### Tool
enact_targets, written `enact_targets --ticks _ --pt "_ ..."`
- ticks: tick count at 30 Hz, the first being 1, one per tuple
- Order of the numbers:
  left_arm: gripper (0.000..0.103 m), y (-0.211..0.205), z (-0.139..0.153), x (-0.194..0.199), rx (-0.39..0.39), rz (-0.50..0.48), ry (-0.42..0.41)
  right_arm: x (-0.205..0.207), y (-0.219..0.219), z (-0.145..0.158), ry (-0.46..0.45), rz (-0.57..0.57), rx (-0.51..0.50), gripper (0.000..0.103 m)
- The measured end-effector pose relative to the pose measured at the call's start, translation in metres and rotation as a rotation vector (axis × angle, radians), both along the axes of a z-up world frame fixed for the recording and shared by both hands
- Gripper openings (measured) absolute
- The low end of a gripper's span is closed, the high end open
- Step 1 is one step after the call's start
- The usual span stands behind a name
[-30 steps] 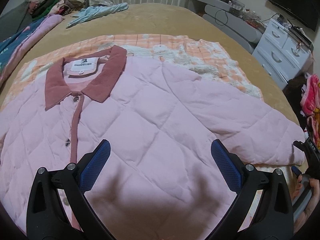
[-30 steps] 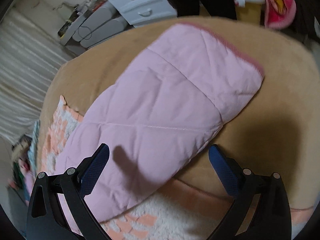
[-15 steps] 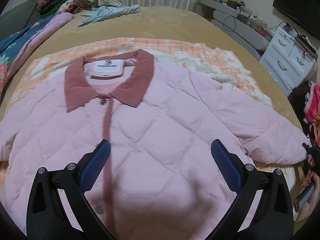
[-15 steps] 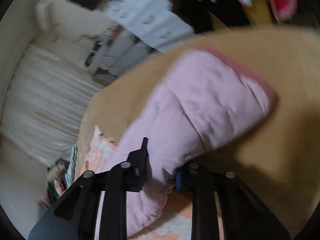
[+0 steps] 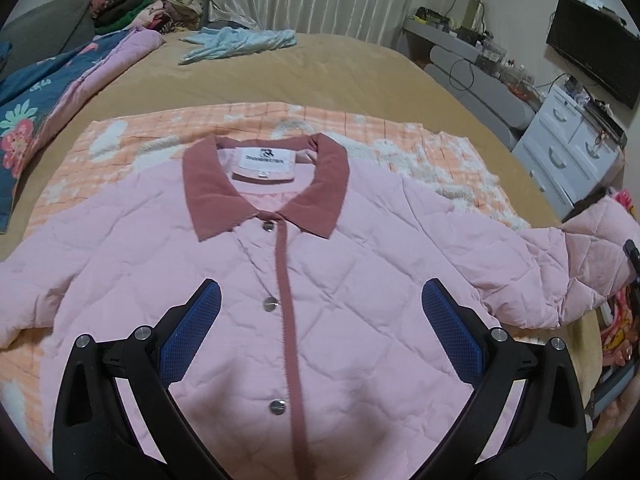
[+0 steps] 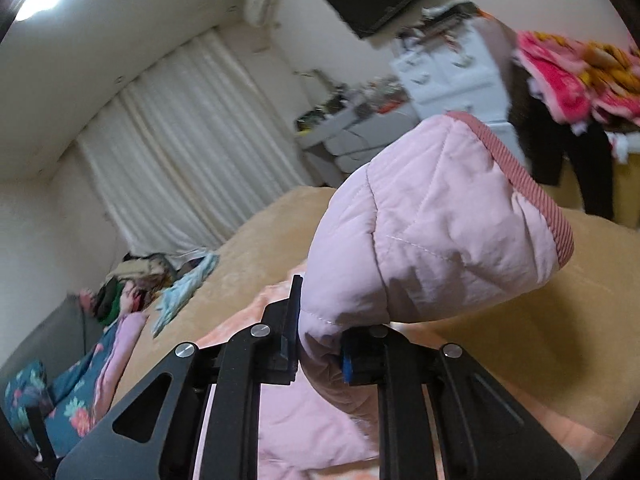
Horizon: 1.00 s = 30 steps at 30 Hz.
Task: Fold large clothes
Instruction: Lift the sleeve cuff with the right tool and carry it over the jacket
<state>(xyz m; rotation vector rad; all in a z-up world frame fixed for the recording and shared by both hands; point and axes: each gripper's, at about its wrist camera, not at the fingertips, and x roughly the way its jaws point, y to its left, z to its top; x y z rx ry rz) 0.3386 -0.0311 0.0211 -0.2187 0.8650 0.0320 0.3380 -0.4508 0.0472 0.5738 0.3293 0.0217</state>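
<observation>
bed (image 5: 360,76) under pink jacket (image 5: 360,280); right tool (image 6: 318,354) clamps its sleeve (image 6: 432,232), left tool (image 5: 320,336) gapes.

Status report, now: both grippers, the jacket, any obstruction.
Left gripper open above pink jacket front. Right gripper shut on sleeve, cuff lifted off bed. Nothing blocking the fold.

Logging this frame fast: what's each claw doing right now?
Left claw: open, holding nothing, over the jacket.
Right claw: shut on the jacket's sleeve, lifted.
</observation>
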Motion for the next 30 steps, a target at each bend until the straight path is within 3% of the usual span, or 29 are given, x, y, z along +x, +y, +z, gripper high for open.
enact_targets --ticks 9,30 --pt "0.094 0.040 0.019 -0.018 -0.033 0.029 -0.035 -0.012 0.073 0.044 -0.055 0.121 -0.143 0.014" --pt "0.094 0.103 0.061 -0.042 -0.127 0.062 -0.110 -0.005 0.222 0.100 -0.060 0.313 -0.342 0.014"
